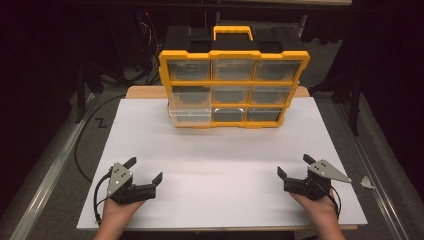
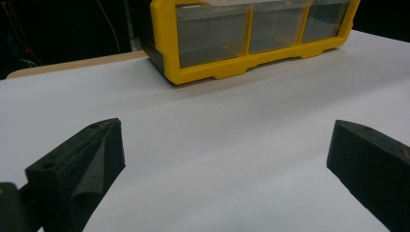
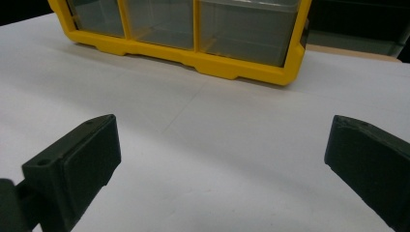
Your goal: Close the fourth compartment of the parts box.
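Lab-type recording setup: white board on a wooden table, dark curtained surround, loose cables behind the far edge, yellow parts organizer at the board's far edge.

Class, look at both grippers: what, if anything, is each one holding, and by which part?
Nothing is held. The left gripper and right gripper are both open over the white table, apart from the yellow drawer organizer.

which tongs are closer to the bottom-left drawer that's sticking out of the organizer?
Left. The left tongs sit open at the near-left of the white board, below that pulled-out drawer. The right tongs, also open, are at the near-right, farther across from it.
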